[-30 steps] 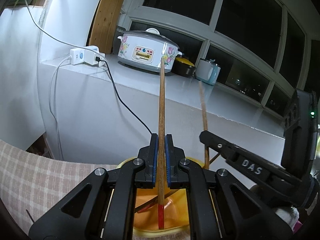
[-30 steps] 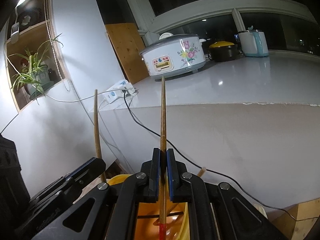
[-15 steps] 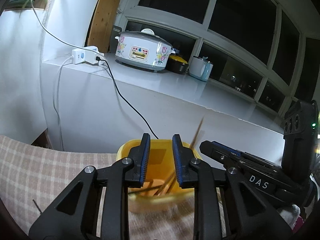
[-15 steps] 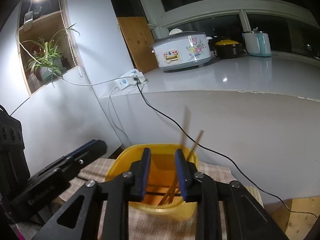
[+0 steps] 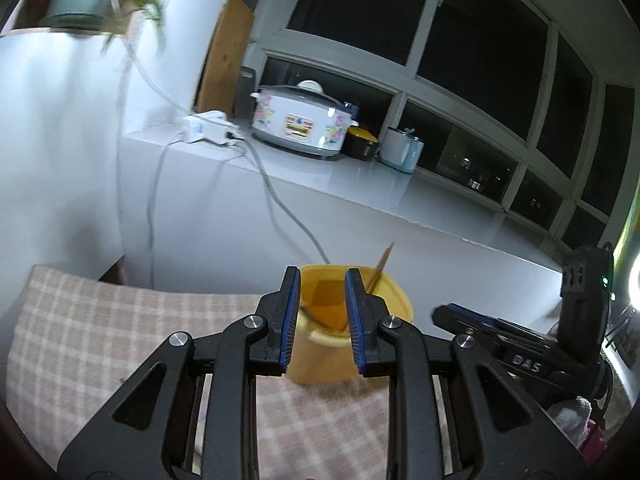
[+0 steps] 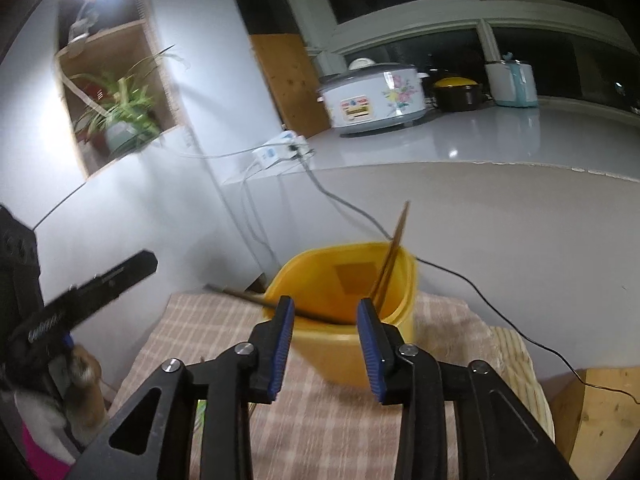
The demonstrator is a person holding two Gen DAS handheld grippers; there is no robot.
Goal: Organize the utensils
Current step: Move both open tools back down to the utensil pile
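Your left hand-held gripper (image 5: 320, 312) stood narrowly parted and empty; your right hand-held gripper (image 6: 326, 324) was opening, nothing between its jaws. The chopsticks (image 6: 390, 258) leaned inside the yellow cup (image 6: 360, 354) on the checked cloth (image 6: 328, 420). They looked light, stiff and slick; you would best pinch them mid-shaft.
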